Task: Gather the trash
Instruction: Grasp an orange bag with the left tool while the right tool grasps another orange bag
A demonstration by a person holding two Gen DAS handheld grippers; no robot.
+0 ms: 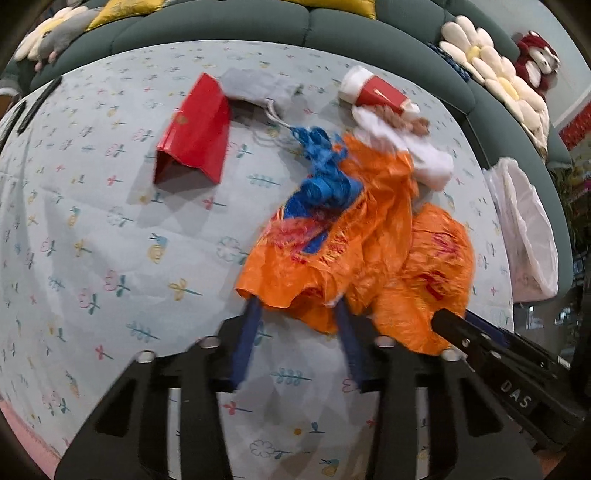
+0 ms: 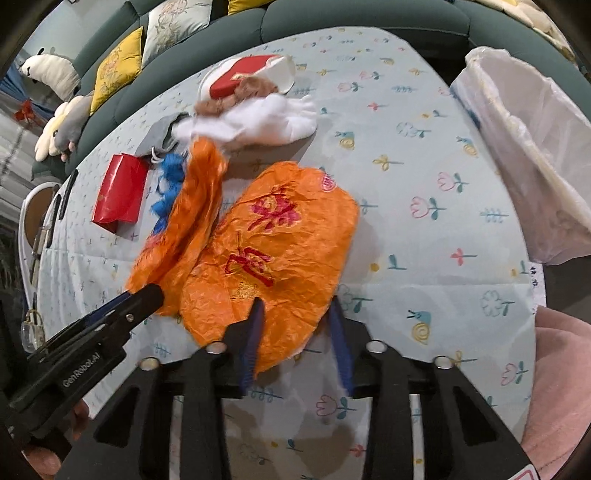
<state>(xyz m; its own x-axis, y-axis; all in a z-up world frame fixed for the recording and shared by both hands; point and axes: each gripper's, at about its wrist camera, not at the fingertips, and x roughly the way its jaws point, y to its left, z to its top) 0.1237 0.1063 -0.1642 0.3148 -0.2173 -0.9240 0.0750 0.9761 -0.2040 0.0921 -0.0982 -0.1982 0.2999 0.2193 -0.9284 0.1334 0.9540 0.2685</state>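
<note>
Orange bag (image 1: 369,236): crumpled plastic with red print, spread on the floral cloth (image 1: 92,229) at centre; its near edges drape over both grippers' fingers
Left gripper (image 1: 295,310): blue fingers parted, one each side of a fold of the bag's hem; whether the pads pinch it I cannot tell
Right gripper (image 2: 295,314): fingers apart under the printed half of the bag; one finger in front of the film, the other behind it; grip cannot be told
Blue bag (image 1: 325,173): twisted, lying partly on the orange bag's far side
Red box (image 1: 195,133): open-ended, left of the blue bag; apart from it
Cup (image 1: 373,92): red and white, on its side at the far edge; touching a white plush (image 1: 424,155)
Grey pouch (image 1: 258,86): just beyond the box
White liner (image 2: 528,147): bin bag at the table's right edge; mouth open
Sofa (image 1: 332,29): green, behind the table; cushions on it
</note>
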